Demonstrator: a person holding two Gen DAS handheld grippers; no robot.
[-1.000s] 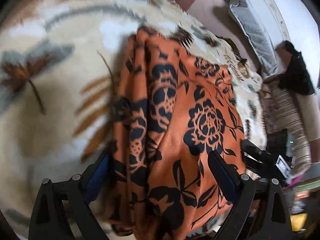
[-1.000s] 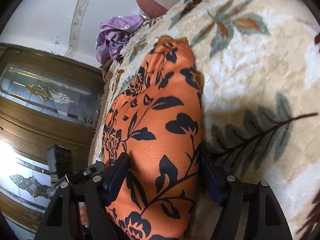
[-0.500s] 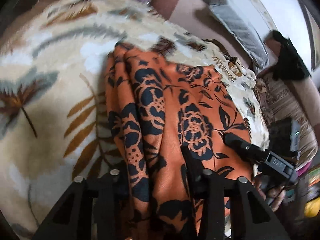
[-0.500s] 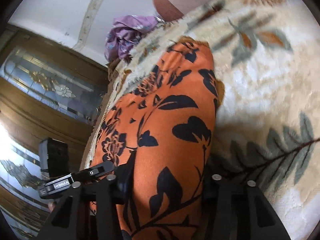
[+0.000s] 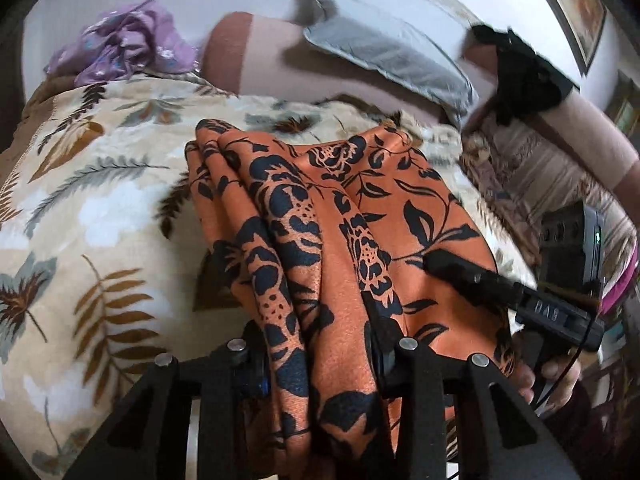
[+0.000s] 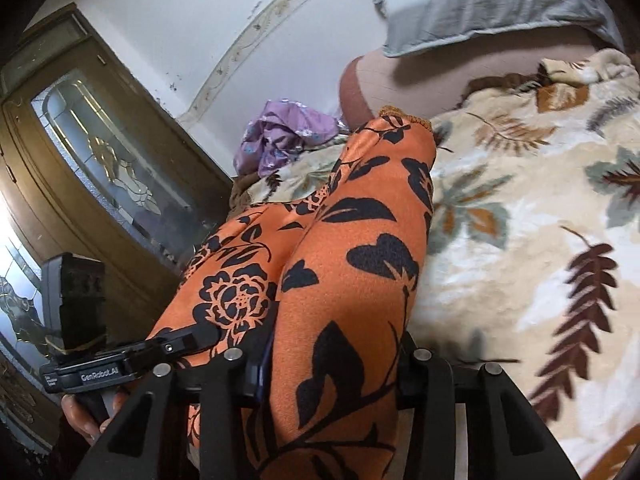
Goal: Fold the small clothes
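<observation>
An orange garment with black flowers (image 5: 320, 216) lies bunched on a cream leaf-print blanket (image 5: 92, 208). My left gripper (image 5: 320, 354) is shut on its near edge, the cloth pinched between the fingers. My right gripper (image 6: 332, 364) is shut on the same orange garment (image 6: 360, 240) at its other near corner, and it shows from the side in the left wrist view (image 5: 472, 280). The cloth rises from the blanket toward both grippers. The left gripper shows at the lower left of the right wrist view (image 6: 188, 340).
A crumpled purple garment (image 5: 120, 44) lies at the far left edge of the bed, also in the right wrist view (image 6: 284, 136). A grey pillow (image 5: 384, 52) leans on the brown headboard (image 5: 256, 56). A wooden glass-panelled door (image 6: 100, 160) stands beyond the bed.
Both grippers closed on the orange garment's near edge and lifted it, so the cloth now bunches up off the blanket and both views tilt toward the headboard.
</observation>
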